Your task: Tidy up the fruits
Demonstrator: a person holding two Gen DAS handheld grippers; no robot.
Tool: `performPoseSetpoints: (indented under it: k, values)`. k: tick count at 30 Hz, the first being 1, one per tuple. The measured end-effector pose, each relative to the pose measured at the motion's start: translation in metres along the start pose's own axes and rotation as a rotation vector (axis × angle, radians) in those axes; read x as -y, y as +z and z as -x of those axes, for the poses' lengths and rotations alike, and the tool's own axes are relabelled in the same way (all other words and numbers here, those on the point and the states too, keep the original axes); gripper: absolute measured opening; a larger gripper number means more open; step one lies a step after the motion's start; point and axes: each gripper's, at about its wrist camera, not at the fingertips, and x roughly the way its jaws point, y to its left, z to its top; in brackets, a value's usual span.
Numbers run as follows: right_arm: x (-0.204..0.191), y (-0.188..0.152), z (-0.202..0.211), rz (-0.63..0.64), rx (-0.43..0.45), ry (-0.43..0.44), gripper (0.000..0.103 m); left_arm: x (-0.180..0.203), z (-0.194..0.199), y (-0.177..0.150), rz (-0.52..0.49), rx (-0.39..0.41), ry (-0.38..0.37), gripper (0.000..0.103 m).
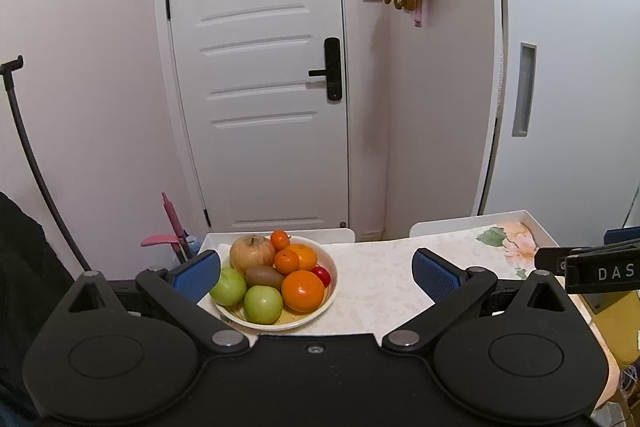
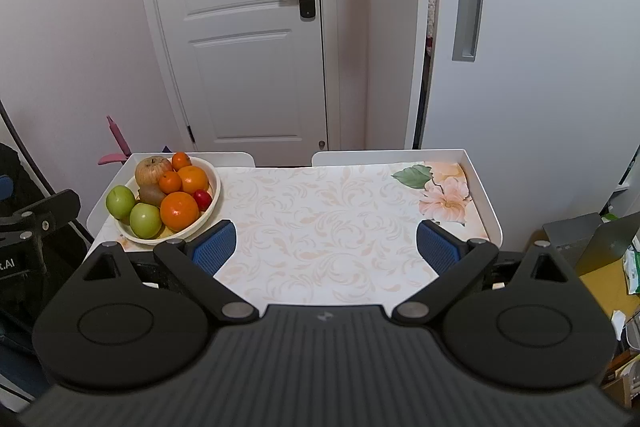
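All the fruit sits heaped in the bowl on the worktop; both the left gripper and the right gripper hover wide and empty, so the sorting is seemingly either done or pending.

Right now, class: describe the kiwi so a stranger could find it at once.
Find the white bowl at the table's far left corner. The kiwi lies at the centre of the fruit pile: the only fuzzy, brown, oval fruit there.

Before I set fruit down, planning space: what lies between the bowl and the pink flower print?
Nothing. In the right wrist view, only bare swirl-patterned tablecloth stretches from the cream round fruit bowl to the pink flower print.
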Motion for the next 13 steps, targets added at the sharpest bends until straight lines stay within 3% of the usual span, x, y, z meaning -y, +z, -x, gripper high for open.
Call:
performPoseSetpoints:
  k: [13]
  values:
    - [-0.0040,0.0007,-0.0019,-0.003,-0.002,0.001,0.103,-0.0054,-0.0021,0.0005,0.022,-0.007,0.007,0.103]
